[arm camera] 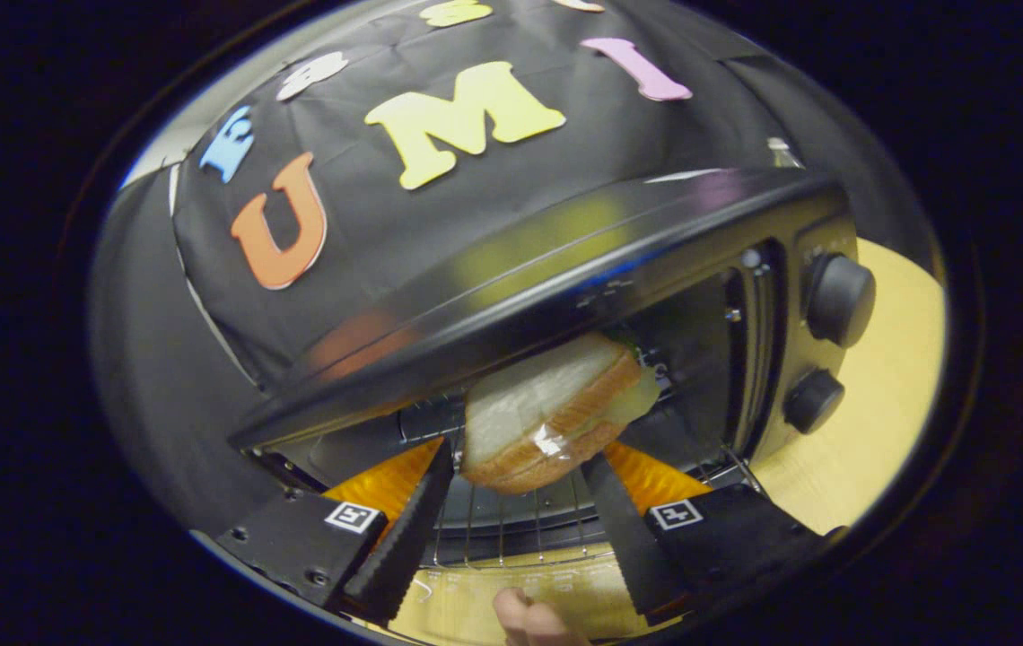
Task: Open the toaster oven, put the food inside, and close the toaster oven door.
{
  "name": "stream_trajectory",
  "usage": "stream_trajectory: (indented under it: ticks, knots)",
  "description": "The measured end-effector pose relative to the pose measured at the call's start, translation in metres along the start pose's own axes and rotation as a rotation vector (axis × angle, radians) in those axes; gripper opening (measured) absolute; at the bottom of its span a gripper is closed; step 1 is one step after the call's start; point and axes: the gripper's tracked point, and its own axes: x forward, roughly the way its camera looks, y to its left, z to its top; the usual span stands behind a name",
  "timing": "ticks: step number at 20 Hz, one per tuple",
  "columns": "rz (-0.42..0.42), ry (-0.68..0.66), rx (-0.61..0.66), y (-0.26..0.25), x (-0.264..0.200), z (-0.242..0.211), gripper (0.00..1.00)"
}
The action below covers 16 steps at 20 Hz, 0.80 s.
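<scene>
A wrapped sandwich (547, 413) of white bread with a toasted crust hangs tilted in the mouth of the black toaster oven (565, 260). My gripper (520, 456) is shut on it, one fingertip at each lower side of the bread. The sandwich sits just under the oven's top edge and above the wire rack (520, 525). The oven door (476, 597) lies folded down below my fingers. The far part of the sandwich reaches into the dark oven cavity.
Two round black knobs (839, 299) (814, 401) sit on the oven's right panel. The oven stands on a light wooden table (893, 404). Part of a person's hand (529, 621) shows below, between the fingers.
</scene>
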Motion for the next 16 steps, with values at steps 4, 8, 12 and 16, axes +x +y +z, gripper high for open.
stream_trajectory:
  ticks: [4, 8, 12, 16]
  knots:
    - [-0.085, 0.023, -0.081, -0.003, -0.006, -0.008, 0.97]
    - [-0.142, 0.088, -0.19, -0.004, -0.015, -0.025, 0.98]
    - [-0.222, 0.126, -0.326, -0.01, -0.03, -0.039, 0.97]
    - [-0.221, 0.132, -0.292, -0.011, -0.047, -0.048, 0.98]
